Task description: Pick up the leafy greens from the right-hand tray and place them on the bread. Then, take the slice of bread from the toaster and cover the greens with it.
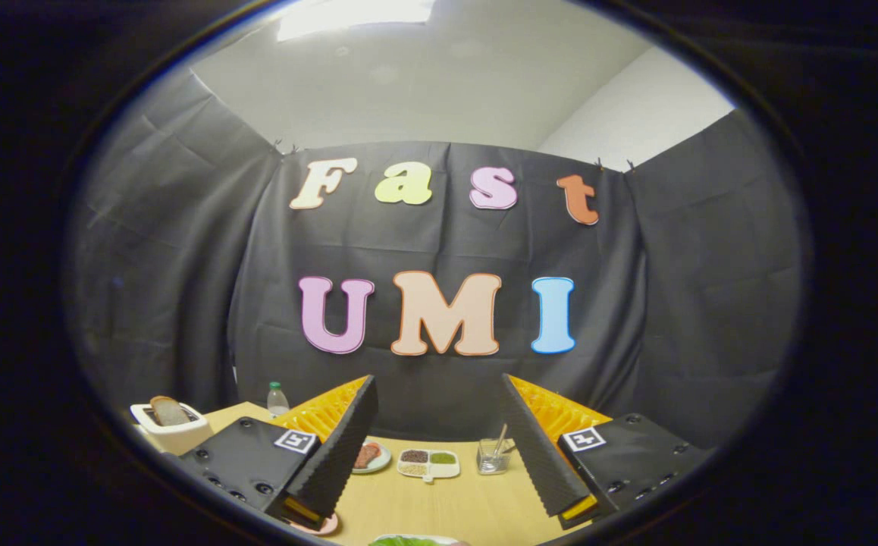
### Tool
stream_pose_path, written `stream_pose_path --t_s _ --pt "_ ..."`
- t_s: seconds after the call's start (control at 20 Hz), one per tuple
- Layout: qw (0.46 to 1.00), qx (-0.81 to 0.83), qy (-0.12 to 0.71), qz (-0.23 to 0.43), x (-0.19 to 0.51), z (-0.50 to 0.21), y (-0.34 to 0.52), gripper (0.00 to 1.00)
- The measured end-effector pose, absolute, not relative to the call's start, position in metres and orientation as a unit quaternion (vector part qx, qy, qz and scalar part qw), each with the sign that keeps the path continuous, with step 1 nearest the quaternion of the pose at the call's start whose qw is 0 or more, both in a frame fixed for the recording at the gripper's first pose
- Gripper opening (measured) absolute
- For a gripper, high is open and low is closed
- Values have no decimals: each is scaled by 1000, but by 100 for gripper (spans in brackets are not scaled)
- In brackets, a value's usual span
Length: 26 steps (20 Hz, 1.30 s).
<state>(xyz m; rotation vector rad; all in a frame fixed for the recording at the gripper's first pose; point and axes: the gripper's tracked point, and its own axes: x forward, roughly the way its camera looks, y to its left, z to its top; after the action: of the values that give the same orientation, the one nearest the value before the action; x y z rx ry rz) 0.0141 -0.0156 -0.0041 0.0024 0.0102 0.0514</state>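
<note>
My gripper (439,504) stands open above a wooden table (477,508), its two fingers wide apart with nothing between them. The leafy greens (406,541) peek in just below the gap between the fingers, on a white tray whose rim barely shows. A white toaster (170,428) stands at the table's far left corner, beyond the left finger, with a slice of brown bread (169,411) sticking up out of its slot. A pink plate edge (321,525) shows under the left fingertip; what lies on it is hidden.
Beyond the fingers sit a small plate with reddish meat (369,456), a white divided dish of condiments (428,462) and a glass with utensils (493,455). A small bottle (277,399) stands at the back left. The black booth wall closes the table's far side.
</note>
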Motion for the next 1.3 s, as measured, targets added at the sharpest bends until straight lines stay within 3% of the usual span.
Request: stream_pose_path --t_s 0.65,1.3 --pt "998 -11 16 54 25 -21 -31 100" --pt "984 -40 106 134 38 -108 -37 100"
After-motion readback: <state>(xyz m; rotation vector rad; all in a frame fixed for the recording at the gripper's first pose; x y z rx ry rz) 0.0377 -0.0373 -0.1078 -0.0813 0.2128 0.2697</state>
